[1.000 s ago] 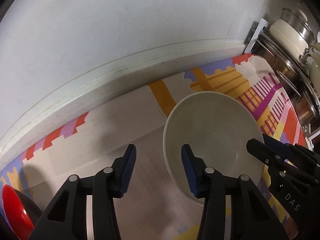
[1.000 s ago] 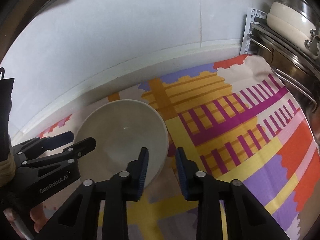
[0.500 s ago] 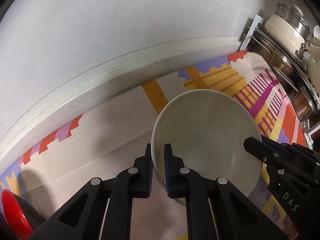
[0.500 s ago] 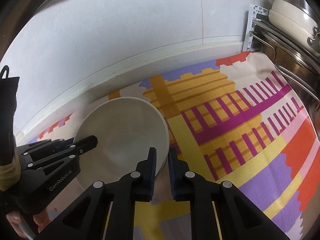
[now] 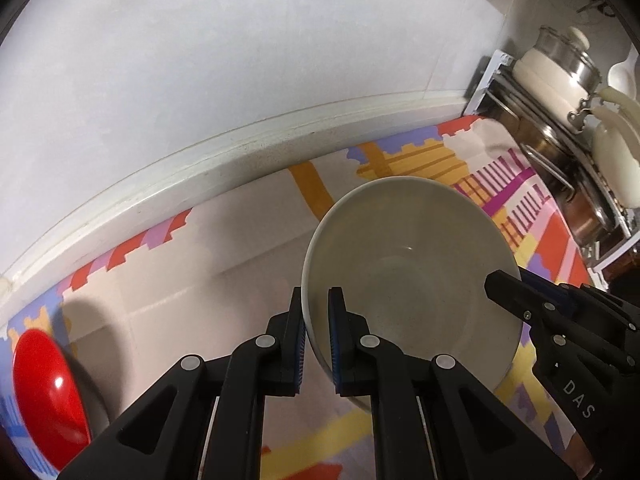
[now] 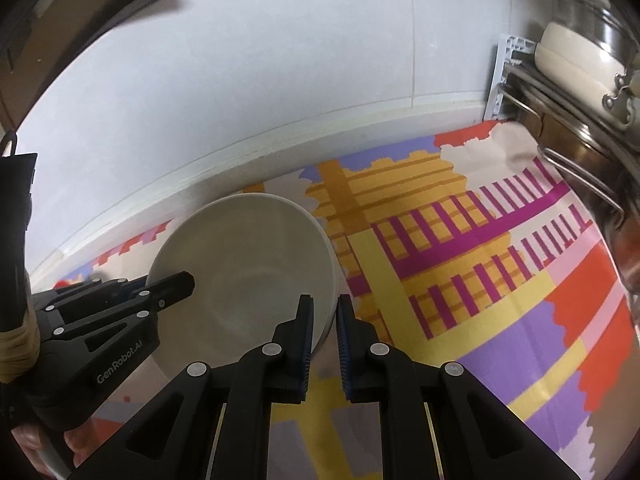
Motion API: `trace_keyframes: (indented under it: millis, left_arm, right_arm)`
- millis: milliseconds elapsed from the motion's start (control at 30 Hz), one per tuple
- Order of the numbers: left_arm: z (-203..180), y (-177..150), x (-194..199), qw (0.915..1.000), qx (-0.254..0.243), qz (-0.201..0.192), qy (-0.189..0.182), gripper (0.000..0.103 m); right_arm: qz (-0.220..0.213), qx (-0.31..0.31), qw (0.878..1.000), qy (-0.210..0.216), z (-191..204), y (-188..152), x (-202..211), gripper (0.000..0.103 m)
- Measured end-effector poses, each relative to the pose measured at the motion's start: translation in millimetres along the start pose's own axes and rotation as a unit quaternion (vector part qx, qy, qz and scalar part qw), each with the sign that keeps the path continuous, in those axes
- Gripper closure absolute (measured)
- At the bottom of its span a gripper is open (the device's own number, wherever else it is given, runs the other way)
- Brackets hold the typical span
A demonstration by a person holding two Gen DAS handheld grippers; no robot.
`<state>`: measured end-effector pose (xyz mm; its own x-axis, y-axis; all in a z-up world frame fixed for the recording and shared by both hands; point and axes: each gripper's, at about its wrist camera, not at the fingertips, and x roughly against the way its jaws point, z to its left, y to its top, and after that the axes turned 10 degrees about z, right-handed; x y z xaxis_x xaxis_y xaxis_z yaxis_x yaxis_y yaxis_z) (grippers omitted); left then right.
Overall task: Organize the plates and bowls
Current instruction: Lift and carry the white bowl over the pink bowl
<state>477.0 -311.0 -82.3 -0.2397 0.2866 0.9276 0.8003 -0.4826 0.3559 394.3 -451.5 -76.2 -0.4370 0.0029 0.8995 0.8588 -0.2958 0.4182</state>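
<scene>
Both the left gripper [image 5: 317, 312] and right gripper [image 6: 324, 320] clench the cream bowl's [image 5: 412, 272] rim, red bowl [image 5: 48, 384] far left, pot rack [image 6: 560, 112] right, patterned cloth [image 6: 500, 280] open between.

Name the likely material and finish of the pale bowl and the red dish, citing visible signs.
Pale bowl: probably glazed ceramic or melamine; smooth, off-white, a soft sheen with one small glint. Red dish: likely glossy plastic or glazed ceramic; a sharp bright highlight on saturated red.

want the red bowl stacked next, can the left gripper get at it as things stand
Probably not yet: the left gripper is shut on the white bowl rim, as is the right gripper. The red bowl itself lies uncovered.
</scene>
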Motion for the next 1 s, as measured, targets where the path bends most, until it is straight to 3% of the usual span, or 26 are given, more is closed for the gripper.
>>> trace_keyframes:
  millis: [1000]
  left_arm:
    - [-33, -96, 102, 0.9983, 0.039, -0.042, -0.002, 0.091]
  right_arm:
    - [-0.044, 0.032, 0.998, 0.018, 13, -78, 104, 0.090]
